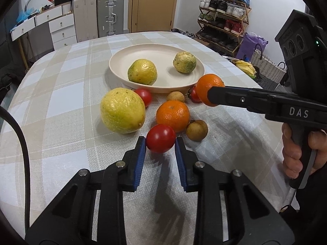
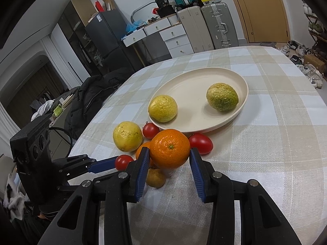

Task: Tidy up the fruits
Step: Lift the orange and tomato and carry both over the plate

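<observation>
A cream plate (image 1: pixel 122 59) (image 2: pixel 184 85) holds two yellow-green citrus fruits (image 1: pixel 142 71) (image 1: pixel 184 62). In front of it lie a large lemon (image 1: pixel 122 110) (image 2: pixel 127 136), an orange (image 1: pixel 172 115), small tomatoes (image 1: pixel 144 96) and brown longans (image 1: pixel 196 130). My left gripper (image 1: pixel 160 143) is shut on a red tomato (image 1: pixel 160 138) (image 2: pixel 123 162). My right gripper (image 2: pixel 169 153) is shut on a second orange (image 2: pixel 169 148) (image 1: pixel 208 83), held by the plate's near rim.
The table has a checked cloth (image 1: pixel 61 94). Its right edge drops to a shoe rack (image 1: pixel 224 14) and baskets (image 1: pixel 267 69). A dark jacket (image 2: pixel 92 100) lies over a chair at the table's left side. Suitcases (image 1: pixel 110 14) stand behind.
</observation>
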The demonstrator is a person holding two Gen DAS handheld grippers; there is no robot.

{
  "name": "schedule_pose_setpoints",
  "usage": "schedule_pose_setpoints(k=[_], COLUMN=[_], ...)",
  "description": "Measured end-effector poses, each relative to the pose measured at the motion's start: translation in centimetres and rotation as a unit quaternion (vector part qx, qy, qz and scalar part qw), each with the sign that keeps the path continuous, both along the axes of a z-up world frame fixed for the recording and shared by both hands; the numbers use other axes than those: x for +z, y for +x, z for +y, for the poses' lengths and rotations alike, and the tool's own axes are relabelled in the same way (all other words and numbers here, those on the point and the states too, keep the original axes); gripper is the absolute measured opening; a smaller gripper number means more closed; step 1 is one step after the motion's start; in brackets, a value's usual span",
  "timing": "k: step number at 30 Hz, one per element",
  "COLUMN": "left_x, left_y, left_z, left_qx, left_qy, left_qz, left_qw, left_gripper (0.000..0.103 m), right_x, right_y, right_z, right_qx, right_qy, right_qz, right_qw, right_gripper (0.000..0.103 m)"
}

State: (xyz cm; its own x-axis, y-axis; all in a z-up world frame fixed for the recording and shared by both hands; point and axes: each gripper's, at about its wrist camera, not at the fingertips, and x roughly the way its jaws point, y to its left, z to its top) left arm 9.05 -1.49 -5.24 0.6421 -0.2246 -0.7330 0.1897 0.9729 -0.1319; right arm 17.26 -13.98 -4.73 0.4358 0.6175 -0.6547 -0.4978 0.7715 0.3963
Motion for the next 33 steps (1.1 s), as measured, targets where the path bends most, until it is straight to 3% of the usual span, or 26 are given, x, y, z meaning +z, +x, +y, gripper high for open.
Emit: schedule_pose_setpoints(k=[16, 33], left_x=[3.0, 3.8], left_y=[-1.6, -0.9], left_z=[0.9, 0.1], left_qx=[0.019, 0.023], left_qy=[-0.007, -0.006], left_qz=[-0.054, -0.066], left_qw=[0.9984, 0.9975], left_gripper=[0.026, 0.026], right_x=[1.5, 1.7], right_y=[0.2, 0.5], right_z=[-1.9, -3.3], right_qx=[-0.020, -0.040], right_qy=[0.023, 0.032], right_qz=[-0.020, -0.020], right_qw=[0.999, 0.998], right_gripper=[0.041, 0.041])
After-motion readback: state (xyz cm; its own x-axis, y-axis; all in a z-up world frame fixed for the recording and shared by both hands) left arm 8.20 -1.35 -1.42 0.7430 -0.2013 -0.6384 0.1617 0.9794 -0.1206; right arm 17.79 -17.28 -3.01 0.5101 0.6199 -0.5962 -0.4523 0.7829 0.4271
